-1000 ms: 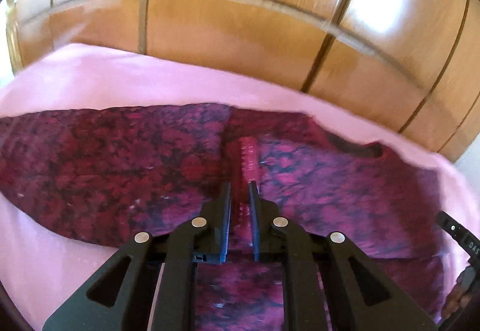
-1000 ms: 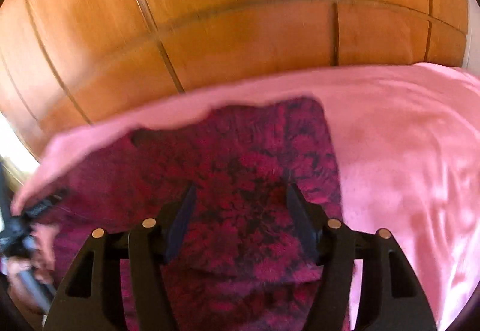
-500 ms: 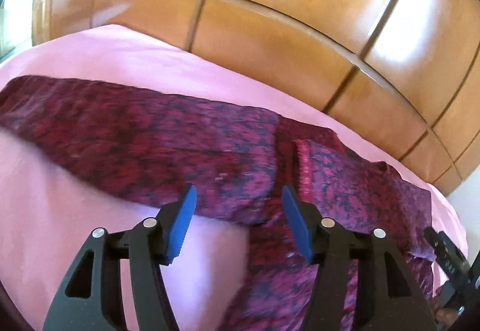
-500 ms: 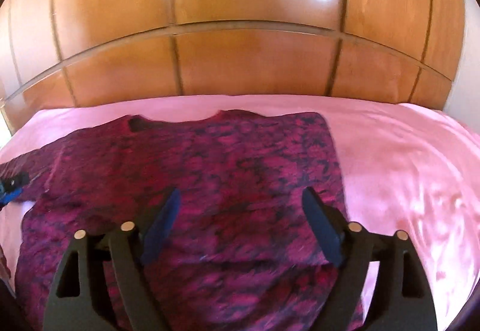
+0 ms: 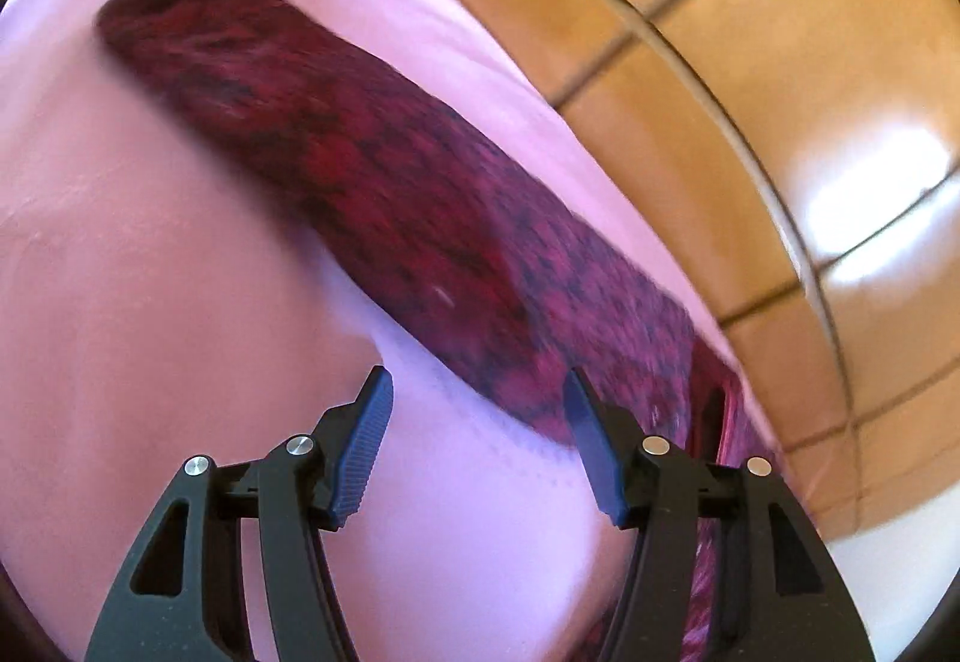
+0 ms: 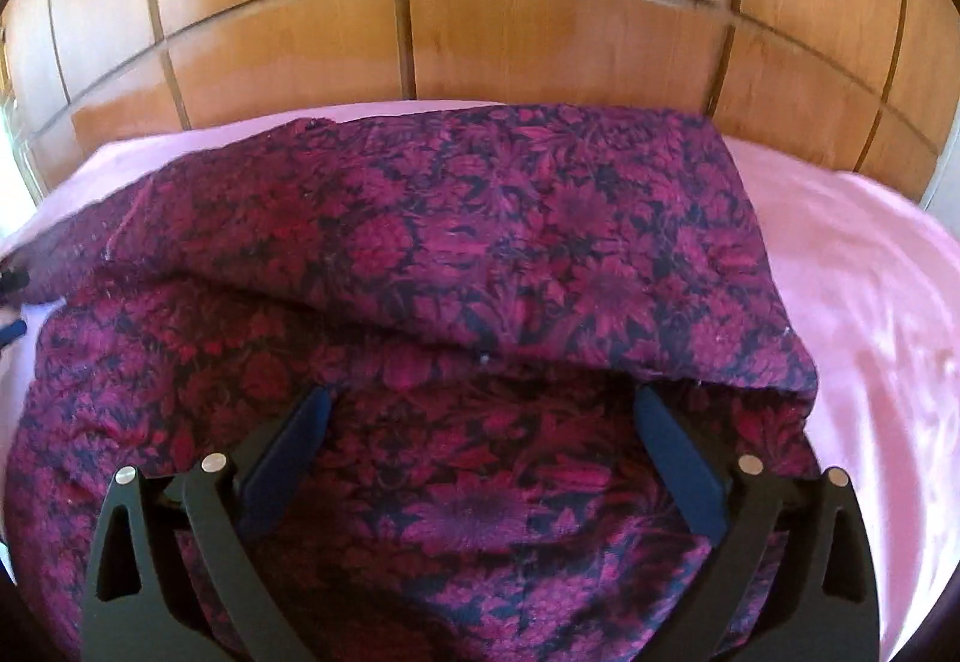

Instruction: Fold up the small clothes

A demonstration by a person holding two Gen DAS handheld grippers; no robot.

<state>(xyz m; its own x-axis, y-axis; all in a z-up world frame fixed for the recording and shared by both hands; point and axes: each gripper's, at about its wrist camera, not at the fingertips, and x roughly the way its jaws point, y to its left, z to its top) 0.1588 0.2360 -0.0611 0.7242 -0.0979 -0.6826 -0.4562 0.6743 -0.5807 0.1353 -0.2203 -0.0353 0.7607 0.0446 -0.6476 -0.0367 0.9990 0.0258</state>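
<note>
A dark red and purple flowered garment [image 6: 540, 254] lies on the pink bed sheet [image 6: 870, 302], its upper part folded over the lower part along a crease across the middle. My right gripper [image 6: 483, 398] hovers just before that crease; its jaws are opening wide, with cloth beneath them and nothing pinched. In the left wrist view a long sleeve [image 5: 372, 164] of the garment runs from upper left to lower right. My left gripper [image 5: 477, 386] is open over bare sheet [image 5: 150, 302] beside the sleeve's lower edge, with nothing in it.
Glossy wooden panels [image 6: 510, 32] rise right behind the bed's far edge, and show in the left wrist view as panels [image 5: 780, 92] too. Bare pink sheet extends to the right of the garment and to the left below the sleeve.
The left gripper let go of the cloth fold it pinched, opened, rolled and slid left along the sleeve. The right gripper's jaws spread wider, and a folded layer now lies across the garment.
</note>
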